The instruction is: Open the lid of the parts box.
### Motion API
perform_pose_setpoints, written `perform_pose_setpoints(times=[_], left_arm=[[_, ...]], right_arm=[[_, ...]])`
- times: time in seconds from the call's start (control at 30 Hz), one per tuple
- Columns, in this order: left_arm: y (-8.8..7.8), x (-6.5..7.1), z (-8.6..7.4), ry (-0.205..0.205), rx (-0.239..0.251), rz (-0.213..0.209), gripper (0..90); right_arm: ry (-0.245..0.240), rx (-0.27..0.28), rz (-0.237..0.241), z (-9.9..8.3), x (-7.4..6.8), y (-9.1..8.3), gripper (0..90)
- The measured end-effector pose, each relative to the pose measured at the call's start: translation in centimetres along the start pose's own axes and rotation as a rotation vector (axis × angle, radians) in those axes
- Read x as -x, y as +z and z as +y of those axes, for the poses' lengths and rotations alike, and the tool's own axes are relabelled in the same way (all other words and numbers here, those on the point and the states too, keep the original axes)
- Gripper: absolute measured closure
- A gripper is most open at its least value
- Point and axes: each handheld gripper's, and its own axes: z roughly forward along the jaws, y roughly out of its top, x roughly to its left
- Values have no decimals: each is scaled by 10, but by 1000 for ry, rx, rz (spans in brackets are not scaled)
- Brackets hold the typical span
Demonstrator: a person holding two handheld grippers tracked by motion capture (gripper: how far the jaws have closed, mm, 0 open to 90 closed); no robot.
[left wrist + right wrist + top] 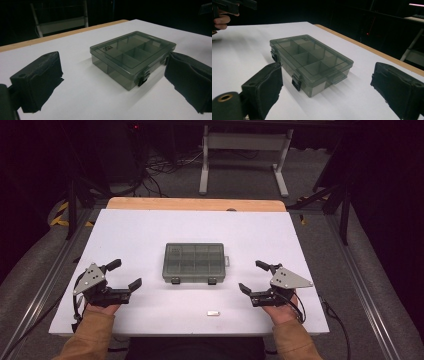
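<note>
A smoky grey plastic compartment box (194, 263) lies shut in the middle of the white table, its two black latches facing the person. It also lies ahead in the left gripper view (132, 57) and the right gripper view (310, 63). My left gripper (124, 274) rests on the table to the left of the box, open and empty, jaws pointing toward it. To the right of the box my right gripper (253, 276) stands open too, holding nothing. A small white piece (213, 312) lies near the front edge, between the hands.
The white board (150, 230) covers a wooden tabletop whose far edge (195, 204) shows. Beyond it stand a white metal frame (245, 150) and cables on the floor. Metal rails run along both sides of the table.
</note>
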Motion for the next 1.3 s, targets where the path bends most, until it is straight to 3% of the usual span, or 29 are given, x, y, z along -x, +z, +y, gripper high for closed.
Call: perform_pose_setpoints(times=[0.57, 0.83, 1.0, 1.3], left_arm=[[2, 2, 1, 11, -1, -16, 27], [2, 1, 2, -20, 2, -34, 27], [3, 2, 5, 6, -13, -35, 34], [13, 1, 17, 17, -24, -79, 29]], right_arm=[[-5, 1, 6, 1, -2, -1, 106], [7, -17, 24, 3, -2, -1, 150], [11, -35, 42, 6, -2, 2, 180], [1, -64, 67, 18, 2, 11, 210]])
